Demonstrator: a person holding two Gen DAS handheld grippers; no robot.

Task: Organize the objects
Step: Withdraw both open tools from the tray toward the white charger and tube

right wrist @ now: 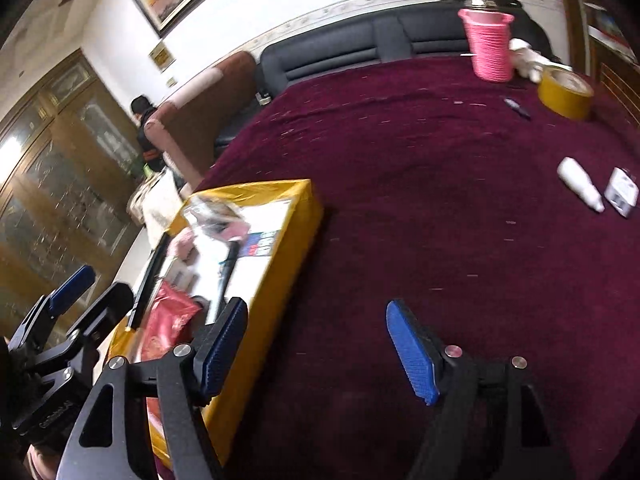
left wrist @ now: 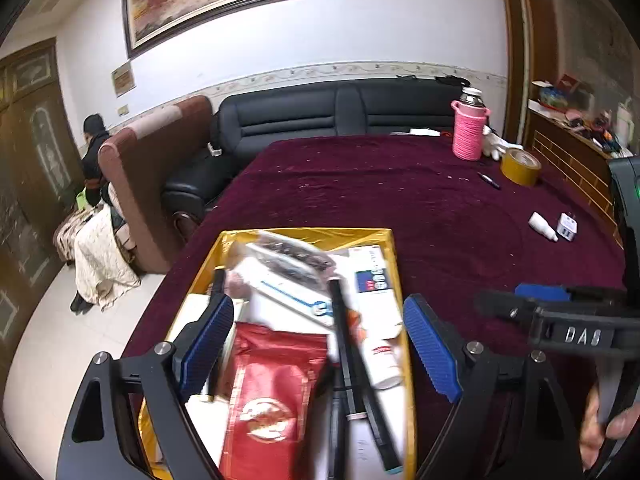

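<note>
Yellow cardboard box (left wrist: 394, 264), overfull; both claws, left claw (left wrist: 320, 344) and right claw (right wrist: 316, 350), gape empty. Risk: black pens (left wrist: 352, 364) sliding out if nudged.

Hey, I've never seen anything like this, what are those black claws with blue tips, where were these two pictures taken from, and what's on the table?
Those are two hand-held grabbing tools, no robot. Each carries a camera looking along its own fingers, so one picture comes from the left gripper and one from the right gripper. Both are open and hold nothing. The left one hangs over a yellow box filled with a red packet, black pens and cartons. On the dark red tablecloth lie a small white bottle, a white charger, a tape roll, a pen and a pink-sleeved flask.
</note>
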